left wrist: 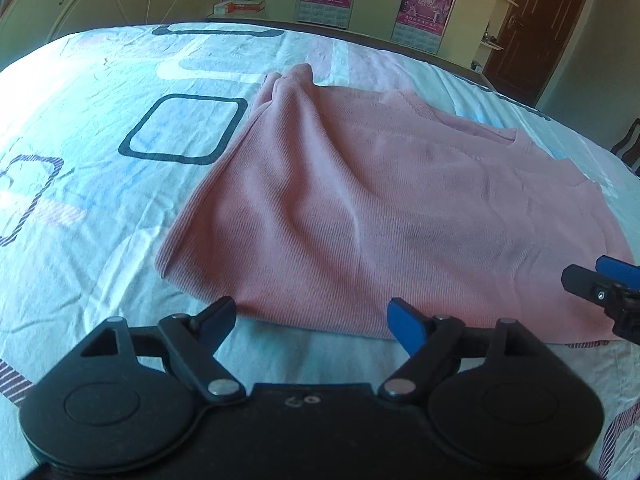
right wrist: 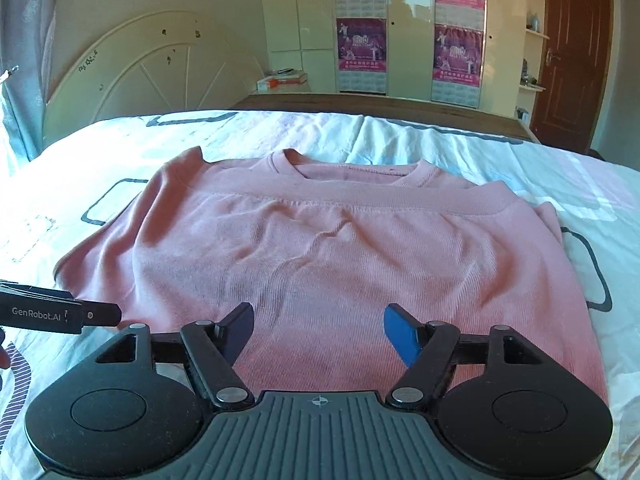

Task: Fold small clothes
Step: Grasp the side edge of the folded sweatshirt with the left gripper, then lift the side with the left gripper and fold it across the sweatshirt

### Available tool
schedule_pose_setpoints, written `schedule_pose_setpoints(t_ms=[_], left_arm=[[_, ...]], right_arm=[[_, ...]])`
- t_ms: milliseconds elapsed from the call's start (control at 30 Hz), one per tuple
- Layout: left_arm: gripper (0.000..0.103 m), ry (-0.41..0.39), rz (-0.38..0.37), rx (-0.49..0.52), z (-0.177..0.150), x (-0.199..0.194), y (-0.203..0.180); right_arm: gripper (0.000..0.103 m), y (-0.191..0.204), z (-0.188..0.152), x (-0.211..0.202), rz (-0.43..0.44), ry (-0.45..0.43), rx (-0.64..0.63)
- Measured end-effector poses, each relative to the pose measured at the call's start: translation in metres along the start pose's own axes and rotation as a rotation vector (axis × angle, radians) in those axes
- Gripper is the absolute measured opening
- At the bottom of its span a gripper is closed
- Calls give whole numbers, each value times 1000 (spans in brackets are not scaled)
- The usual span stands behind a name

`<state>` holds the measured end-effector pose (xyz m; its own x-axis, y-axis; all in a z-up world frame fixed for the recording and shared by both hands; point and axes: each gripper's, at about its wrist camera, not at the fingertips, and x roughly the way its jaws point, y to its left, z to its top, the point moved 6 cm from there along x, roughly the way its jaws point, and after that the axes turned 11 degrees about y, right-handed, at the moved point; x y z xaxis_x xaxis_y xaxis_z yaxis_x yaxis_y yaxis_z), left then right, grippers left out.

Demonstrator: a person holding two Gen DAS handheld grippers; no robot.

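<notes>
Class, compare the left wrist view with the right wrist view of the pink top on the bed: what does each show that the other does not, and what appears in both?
Only the left wrist view: the pink top's bunched sleeve end sticking up at its far edge, and a dark square outline printed on the sheet beside it.

Only the right wrist view: the top's round neckline and the hem band folded up to just below it.

Both: the top lying folded on the patterned bedsheet, both grippers open and empty, the left gripper and the right gripper, and wardrobe posters behind.
</notes>
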<state>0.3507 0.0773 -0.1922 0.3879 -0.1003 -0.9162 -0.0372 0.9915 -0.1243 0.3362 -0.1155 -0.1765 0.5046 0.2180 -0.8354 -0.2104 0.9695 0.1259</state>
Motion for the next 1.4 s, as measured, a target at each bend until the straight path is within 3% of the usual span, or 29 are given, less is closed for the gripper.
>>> schedule_pose_setpoints(t_ms=[200, 433, 700, 900, 1000, 1067, 1133, 1400], left_arm=[[83, 42, -47, -77, -4, 6, 6], [87, 29, -129, -170, 3, 13, 8], [86, -63, -269, -336, 18, 21, 23], [70, -157, -326, -430, 29, 28, 35], [57, -180, -322, -446, 34, 32, 39], [36, -189, -308, -457, 35, 35, 44], [25, -185, -311, -481, 34, 38, 51], [14, -202, -316, -493, 34, 34, 50]], right_arm=[[71, 2, 7, 8, 24, 3, 17], [71, 4, 12, 19, 28, 8, -4], [71, 1, 23, 34, 24, -1, -3], [71, 2, 34, 47, 15, -12, -12], [71, 5, 37, 54, -7, -13, -25], [71, 6, 34, 65, -32, 13, -46], [78, 4, 29, 75, -35, 19, -40], [79, 0, 27, 77, -43, 13, -44]])
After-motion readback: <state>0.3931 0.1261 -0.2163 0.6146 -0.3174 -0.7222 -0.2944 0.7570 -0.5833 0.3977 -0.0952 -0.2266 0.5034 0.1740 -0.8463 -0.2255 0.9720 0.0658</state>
